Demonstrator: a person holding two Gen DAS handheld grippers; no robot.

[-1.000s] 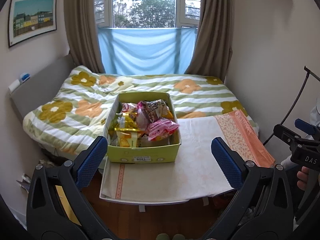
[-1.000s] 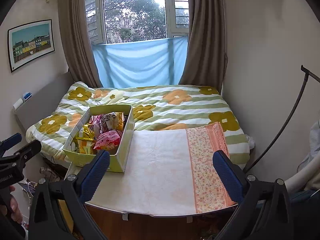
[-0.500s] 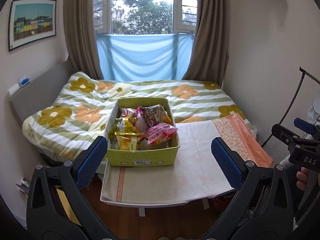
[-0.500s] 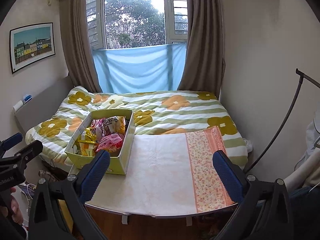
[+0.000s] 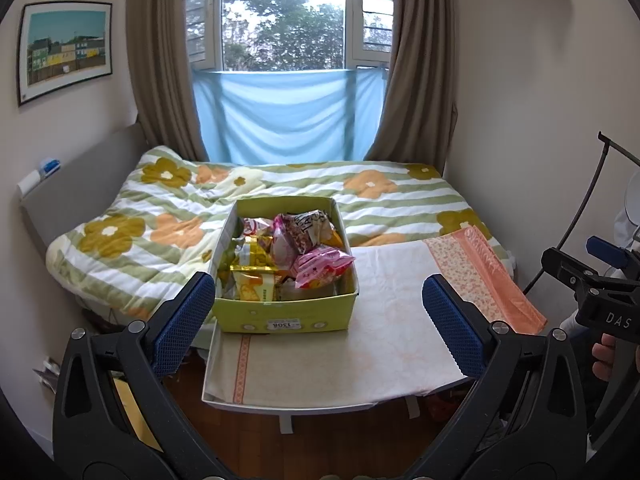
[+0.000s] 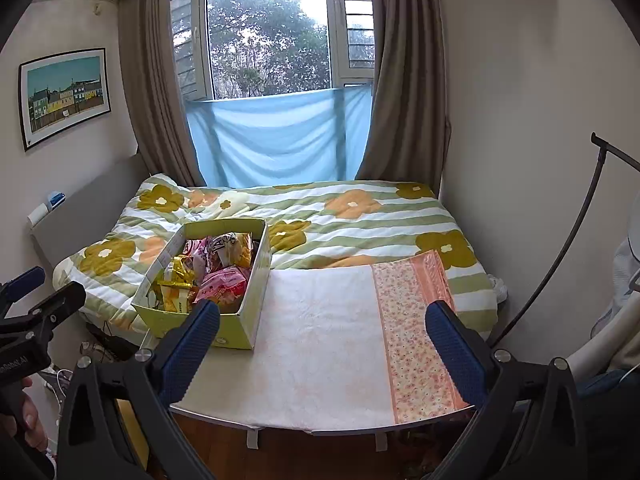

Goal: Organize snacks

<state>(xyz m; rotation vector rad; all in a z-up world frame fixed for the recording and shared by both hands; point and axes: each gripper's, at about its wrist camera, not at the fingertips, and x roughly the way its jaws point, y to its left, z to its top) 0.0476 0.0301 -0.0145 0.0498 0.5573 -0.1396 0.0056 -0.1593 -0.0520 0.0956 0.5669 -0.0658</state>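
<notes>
A yellow-green cardboard box [image 5: 286, 316] full of snack packets stands on the left part of a cloth-covered table [image 5: 384, 352]; it also shows in the right wrist view [image 6: 240, 320]. A pink packet [image 5: 324, 266] and yellow packets [image 5: 252, 280] lie on top. My left gripper [image 5: 318, 320] is open and empty, held back from the table, facing the box. My right gripper [image 6: 322, 340] is open and empty, facing the bare cloth to the right of the box. Each gripper shows at the edge of the other's view.
A bed with a flowered striped quilt [image 5: 280, 196] lies behind the table, under a curtained window. The tablecloth has an orange floral strip [image 6: 412, 320] on its right. A thin black stand [image 6: 560, 248] leans by the right wall. Wooden floor lies below the table's front edge.
Both grippers have pulled back and risen a little, so the table and box sit lower and smaller in view. Both stay open and empty.
</notes>
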